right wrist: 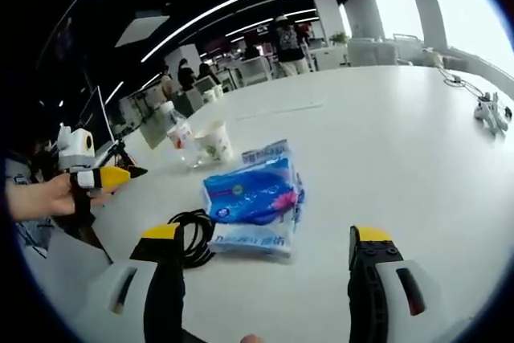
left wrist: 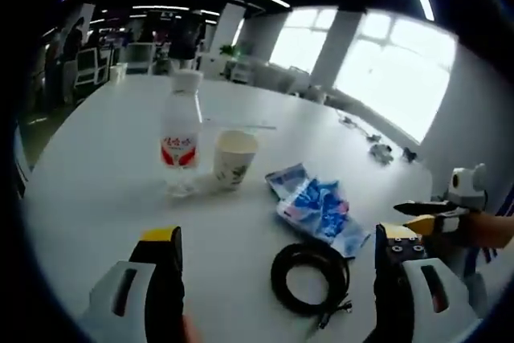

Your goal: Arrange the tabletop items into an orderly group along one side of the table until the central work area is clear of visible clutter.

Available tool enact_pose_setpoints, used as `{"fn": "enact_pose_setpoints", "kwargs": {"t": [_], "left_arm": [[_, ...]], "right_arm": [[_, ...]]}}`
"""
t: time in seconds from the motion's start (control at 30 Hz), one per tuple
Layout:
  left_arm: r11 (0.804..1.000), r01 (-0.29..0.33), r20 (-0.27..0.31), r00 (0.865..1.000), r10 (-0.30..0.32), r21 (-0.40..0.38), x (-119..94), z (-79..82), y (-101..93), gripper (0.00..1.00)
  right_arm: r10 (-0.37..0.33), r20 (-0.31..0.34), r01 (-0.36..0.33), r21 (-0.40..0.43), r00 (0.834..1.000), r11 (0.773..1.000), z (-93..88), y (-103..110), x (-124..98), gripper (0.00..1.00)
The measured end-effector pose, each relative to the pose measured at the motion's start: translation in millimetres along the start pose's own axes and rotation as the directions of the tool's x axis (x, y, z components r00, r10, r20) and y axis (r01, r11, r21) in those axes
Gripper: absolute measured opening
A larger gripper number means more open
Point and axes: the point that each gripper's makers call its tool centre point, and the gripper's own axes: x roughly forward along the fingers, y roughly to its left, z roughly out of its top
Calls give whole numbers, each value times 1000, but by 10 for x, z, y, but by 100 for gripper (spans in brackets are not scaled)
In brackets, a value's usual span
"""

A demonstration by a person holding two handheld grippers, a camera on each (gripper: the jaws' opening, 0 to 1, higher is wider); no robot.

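- Stretching wide and smooth, the white round-edged tabletop (left wrist: 120, 158) sits in an open-plan office with long ceiling light strips, big bright windows and people standing far behind.
- Standing upright near the far middle of the tabletop is a clear plastic water bottle with a white cap and red label (left wrist: 180, 144); just beside it stands a white paper cup with a green print (left wrist: 234, 159), open end up.
- Nearer lies a crinkled blue-and-white plastic tissue pack (right wrist: 250, 195), flat on the surface, with a coiled black cable (left wrist: 311, 277) touching its near edge.
- Small dark and grey gadgets (right wrist: 491, 110) lie well apart near the window side.
- In the left gripper view, the left gripper (left wrist: 277, 267) holds its black, yellow-tipped jaws spread wide with nothing between them; the cable lies just ahead, between the jaws.
- In the right gripper view, the right gripper (right wrist: 265, 240) is likewise spread and empty, the tissue pack lying just beyond its tips.
- Each gripper also appears at the edge of the other's view, held in a hand (right wrist: 50, 196).
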Motion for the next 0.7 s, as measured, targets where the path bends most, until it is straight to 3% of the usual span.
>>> {"fn": "enact_pose_setpoints", "kwargs": {"t": [0.1, 0.27, 0.4, 0.6, 0.7], "left_arm": [[1000, -20, -4, 1000, 20, -11, 59, 11, -43, 97], [999, -28, 5, 1000, 28, -42, 196, 4, -208, 97], [999, -12, -34, 999, 11, -37, 356, -91, -334, 97], [1000, -4, -101, 995, 2, -16, 571, -193, -451, 97], [999, -6, -130, 991, 0, -49, 662, -258, -455, 97]], "right_arm": [[33, -43, -33, -8, 999, 999, 11, -27, 62, 81], [83, -50, -85, -40, 995, 996, 100, -104, 179, 80], [118, -60, -121, -40, 991, 992, 147, -162, 291, 74], [145, -30, -147, -43, 989, 988, 383, -234, 406, 69], [150, -54, -153, -62, 987, 986, 369, -282, 525, 67]]}}
